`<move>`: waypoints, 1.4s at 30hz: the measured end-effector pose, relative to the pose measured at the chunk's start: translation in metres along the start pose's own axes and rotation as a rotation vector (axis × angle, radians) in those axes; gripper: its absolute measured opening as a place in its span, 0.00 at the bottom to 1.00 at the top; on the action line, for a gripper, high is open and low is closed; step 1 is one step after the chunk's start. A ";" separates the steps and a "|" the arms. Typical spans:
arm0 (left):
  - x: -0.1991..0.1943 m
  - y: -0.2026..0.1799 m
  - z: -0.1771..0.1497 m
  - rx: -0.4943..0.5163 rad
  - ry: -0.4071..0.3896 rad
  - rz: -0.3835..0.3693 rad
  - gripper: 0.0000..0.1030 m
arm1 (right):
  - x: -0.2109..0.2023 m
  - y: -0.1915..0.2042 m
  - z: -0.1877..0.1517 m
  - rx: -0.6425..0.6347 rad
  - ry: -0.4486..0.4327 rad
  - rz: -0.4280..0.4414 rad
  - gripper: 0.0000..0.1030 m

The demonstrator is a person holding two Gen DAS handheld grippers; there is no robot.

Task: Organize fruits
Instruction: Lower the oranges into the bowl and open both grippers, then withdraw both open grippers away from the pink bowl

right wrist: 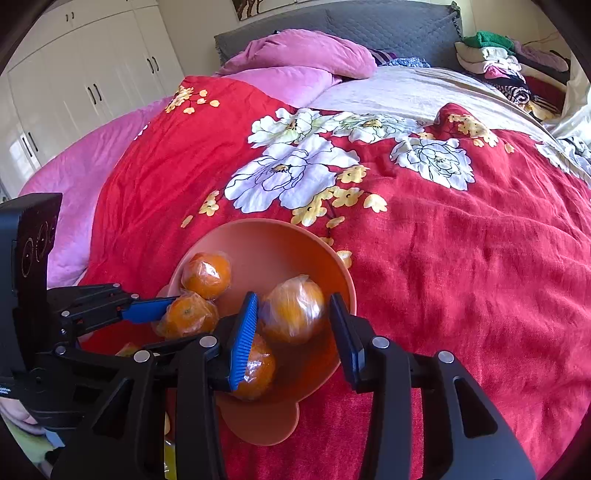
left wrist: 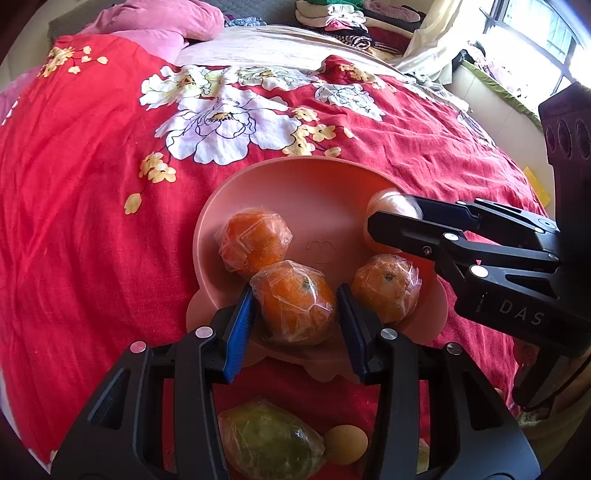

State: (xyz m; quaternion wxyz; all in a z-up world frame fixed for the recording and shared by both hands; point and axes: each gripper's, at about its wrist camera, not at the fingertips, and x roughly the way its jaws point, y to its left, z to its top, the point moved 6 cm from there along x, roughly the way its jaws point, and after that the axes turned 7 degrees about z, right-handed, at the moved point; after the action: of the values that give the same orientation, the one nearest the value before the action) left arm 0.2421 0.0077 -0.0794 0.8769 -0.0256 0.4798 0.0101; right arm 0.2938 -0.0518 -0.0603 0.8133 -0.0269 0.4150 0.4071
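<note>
Left wrist view, nearest first: a wrapped green fruit (left wrist: pixel 269 441) at 6 o'clock on the bed, a small tan round fruit (left wrist: pixel 345 443) touching its right side, both in front of the bowl.

Left gripper (left wrist: pixel 295 314): blue-padded fingers (left wrist: pixel 240 325) set narrowly on either side of a plastic-wrapped orange (left wrist: pixel 295 306) at the near rim of the pink bowl (left wrist: pixel 280 188); the pads lie against the wrap on both flanks, holding the fruit; the fruit sits low in the bowl.

Second wrapped orange (left wrist: pixel 386 286) at 3 o'clock of the held one, just beside it; third wrapped orange (left wrist: pixel 255 242) at 11 o'clock, touching or nearly so.

Right gripper (right wrist: pixel 293 321): enters the left wrist view from 3 o'clock; in its own view the fingers (right wrist: pixel 243 339) stand a little apart around a fourth wrapped orange (right wrist: pixel 295 308) over the bowl's far right side; a gap shows on the right flank, so contact cannot be told; the fruit appears blurred in the left view.

Bowl: resting on a red floral bedspread (left wrist: pixel 92 184); scalloped handle tab toward 6 o'clock.

Beyond, toward 12 o'clock: pink pillows (right wrist: pixel 295 55), grey headboard (right wrist: pixel 388 26), folded clothes (right wrist: pixel 509 66) at 1 o'clock, white wardrobe (right wrist: pixel 85 74) at 10 o'clock.
</note>
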 end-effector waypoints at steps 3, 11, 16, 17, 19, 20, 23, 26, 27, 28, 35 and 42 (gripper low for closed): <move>0.000 0.000 0.000 -0.004 0.000 -0.001 0.36 | 0.000 0.000 0.000 0.004 0.001 0.003 0.38; -0.001 0.000 0.001 -0.002 0.001 -0.001 0.36 | -0.009 -0.002 0.003 0.020 -0.025 0.016 0.42; -0.004 -0.002 0.000 -0.002 -0.001 0.001 0.37 | -0.022 -0.004 0.007 0.032 -0.054 0.021 0.48; -0.005 -0.001 0.001 -0.003 -0.005 0.003 0.38 | -0.024 -0.004 0.007 0.033 -0.058 0.023 0.49; -0.007 0.000 0.001 -0.008 -0.008 0.004 0.40 | -0.028 -0.003 0.008 0.030 -0.069 0.026 0.51; -0.009 0.001 0.002 -0.013 -0.012 0.004 0.41 | -0.030 -0.003 0.009 0.028 -0.074 0.025 0.53; -0.014 0.003 0.003 -0.020 -0.023 0.008 0.42 | -0.034 -0.001 0.010 0.022 -0.081 0.025 0.57; -0.020 0.006 0.004 -0.028 -0.036 0.012 0.46 | -0.037 0.001 0.010 0.016 -0.087 0.027 0.61; -0.022 0.007 0.004 -0.033 -0.039 0.012 0.46 | -0.038 0.002 0.011 0.015 -0.092 0.024 0.62; -0.025 0.008 0.004 -0.038 -0.044 0.012 0.46 | -0.040 0.002 0.011 0.014 -0.095 0.026 0.62; -0.044 0.016 0.005 -0.070 -0.081 0.024 0.66 | -0.050 0.002 0.013 0.016 -0.124 0.018 0.77; -0.059 0.031 0.006 -0.106 -0.105 0.054 0.82 | -0.055 0.008 0.013 0.002 -0.142 0.010 0.90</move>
State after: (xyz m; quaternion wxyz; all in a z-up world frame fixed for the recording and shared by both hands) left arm 0.2144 0.0390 -0.0273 0.8977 -0.0585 0.4325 0.0603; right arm 0.2790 -0.0770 -0.0110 0.8386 0.0049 0.3569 0.4115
